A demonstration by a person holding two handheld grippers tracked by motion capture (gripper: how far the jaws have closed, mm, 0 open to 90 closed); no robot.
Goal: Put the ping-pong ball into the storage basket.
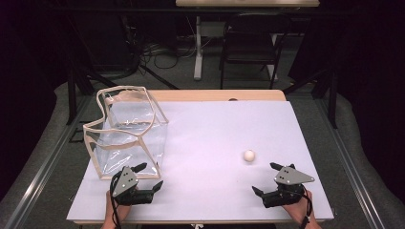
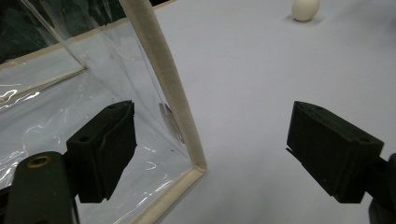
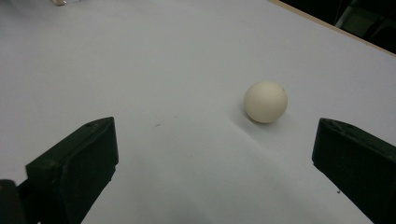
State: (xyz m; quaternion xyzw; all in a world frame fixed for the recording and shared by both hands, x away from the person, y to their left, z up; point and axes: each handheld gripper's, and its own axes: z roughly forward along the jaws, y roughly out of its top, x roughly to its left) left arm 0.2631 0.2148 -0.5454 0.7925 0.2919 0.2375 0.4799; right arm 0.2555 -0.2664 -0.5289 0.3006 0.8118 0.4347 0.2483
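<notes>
- High view is showing a small white ball [image 1: 249, 155] sitting on the pale sheet [image 1: 215, 138] that is covering the table, on its right half, toward the near edge.
- Right gripper [image 1: 267, 180] is resting low on the sheet just behind the ball on the person's side, with its jaws standing wide apart and gripping nothing.
- Right gripper view is looking along those two black jaws; the ball [image 3: 265, 102] is lying ahead of them, closer to the jaw at the right of that picture, touching neither one and casting a soft shadow on the sheet.
- Left gripper [image 1: 152, 177] is lying at the near left of the sheet, right at the near corner of a clear plastic box [image 1: 129, 136] with cream-coloured edging.
- Left gripper view is showing its jaws spread wide and clasping nothing; the cream corner edge of the box [image 2: 163, 84] is rising between them, with one jaw showing in front of the clear wall and the other over bare sheet, and no pad is pressing on the edging.
- Box is standing on the left half of the sheet, well apart from the ball, and its top rim is looking bent and uneven.
- Wooden table edge [image 1: 215, 95] is showing beyond the far side of the sheet.
- Dark folding chair [image 1: 250, 43] is standing on the floor behind the table.
</notes>
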